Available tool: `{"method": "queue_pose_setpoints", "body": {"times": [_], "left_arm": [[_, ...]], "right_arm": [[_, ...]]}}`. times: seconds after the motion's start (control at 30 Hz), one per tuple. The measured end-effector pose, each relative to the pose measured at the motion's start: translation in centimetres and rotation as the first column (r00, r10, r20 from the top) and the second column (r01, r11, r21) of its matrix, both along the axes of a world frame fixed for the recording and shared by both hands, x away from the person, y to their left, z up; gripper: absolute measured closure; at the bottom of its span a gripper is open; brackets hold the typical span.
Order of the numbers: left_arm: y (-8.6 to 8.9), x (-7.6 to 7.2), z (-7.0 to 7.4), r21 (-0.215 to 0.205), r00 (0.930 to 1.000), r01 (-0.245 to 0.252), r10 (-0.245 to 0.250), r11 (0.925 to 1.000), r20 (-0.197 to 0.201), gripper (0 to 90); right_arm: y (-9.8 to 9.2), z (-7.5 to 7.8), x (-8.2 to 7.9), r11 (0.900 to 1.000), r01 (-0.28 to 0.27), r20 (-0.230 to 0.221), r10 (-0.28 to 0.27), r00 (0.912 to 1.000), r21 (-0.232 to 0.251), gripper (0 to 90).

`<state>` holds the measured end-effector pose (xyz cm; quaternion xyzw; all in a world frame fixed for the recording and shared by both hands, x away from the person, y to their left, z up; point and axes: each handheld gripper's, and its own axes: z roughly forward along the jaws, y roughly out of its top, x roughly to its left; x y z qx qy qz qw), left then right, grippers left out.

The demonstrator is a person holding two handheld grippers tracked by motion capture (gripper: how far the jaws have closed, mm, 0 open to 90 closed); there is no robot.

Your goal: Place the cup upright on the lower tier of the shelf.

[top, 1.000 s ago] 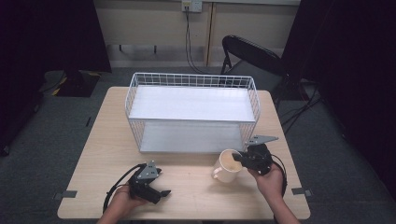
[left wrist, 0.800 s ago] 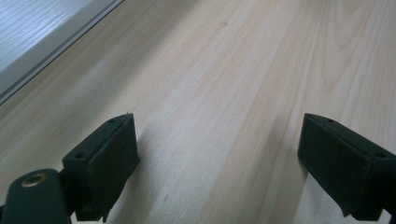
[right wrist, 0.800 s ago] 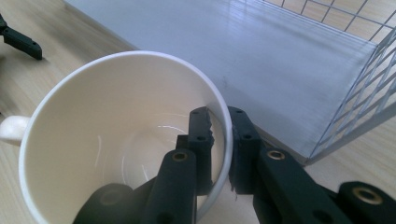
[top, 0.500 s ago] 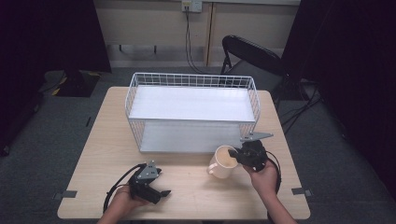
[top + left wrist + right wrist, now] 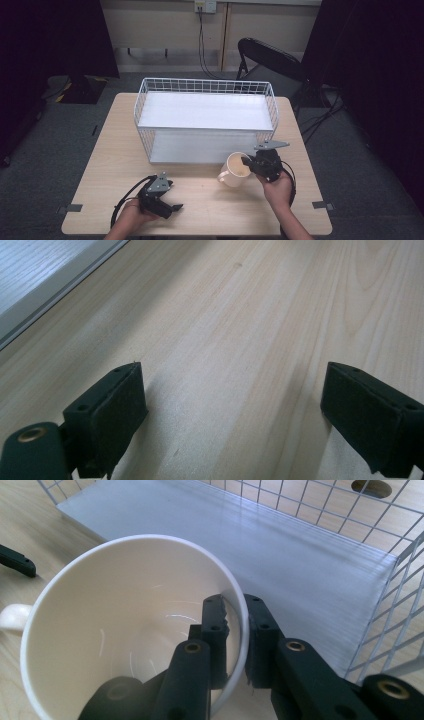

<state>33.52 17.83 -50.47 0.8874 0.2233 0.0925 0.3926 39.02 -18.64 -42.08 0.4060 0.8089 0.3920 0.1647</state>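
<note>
A cream mug (image 5: 234, 170) hangs tilted just above the wooden table (image 5: 115, 150), close to the front wall of the white wire basket (image 5: 206, 85). Its handle points down and to the left. My right gripper (image 5: 248, 163) is shut on the mug's rim. In the right gripper view one jaw sits inside the mug (image 5: 120, 625) and the other outside, with my right gripper (image 5: 235, 605) pinching the wall. My left gripper (image 5: 173, 207) rests on the table near the front edge. In the left gripper view my left gripper (image 5: 235, 395) is open, with bare wood between the pads.
The basket has a white floor panel (image 5: 280, 540) and an open top, and takes up the table's middle and back. A black folding chair (image 5: 270, 60) stands behind the table at the right. Dark curtains hang on both sides.
My right gripper has carried the mug a little to the left and toward the basket's front wall. The left gripper has stayed where it was.
</note>
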Motion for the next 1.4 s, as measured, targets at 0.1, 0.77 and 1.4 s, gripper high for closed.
{"method": "queue_pose_setpoints", "body": {"times": [0.1, 0.77, 1.4], "left_arm": [[0.0, 0.0, 0.0, 0.000, 1.0000, 0.001, -0.001, 1.0000, 0.000, 10.3], [0.0, 0.0, 0.0, 0.001, 1.0000, 0.002, -0.002, 1.0000, -0.001, 9.9], [0.0, 0.0, 0.0, 0.001, 1.0000, 0.002, -0.002, 1.0000, -0.001, 9.9]], "right_arm": [[0.2, 0.0, 0.0, 1.000, 0.005, 0.012, -0.005, 0.9999, 0.003, 81.9], [0.8, -0.2, 0.3, 0.997, 0.071, 0.080, -0.070, 0.9943, -0.003, 81.9], [1.0, -0.2, 1.1, 0.994, 0.109, 0.113, -0.105, 0.9880, -0.026, 81.8]]}}
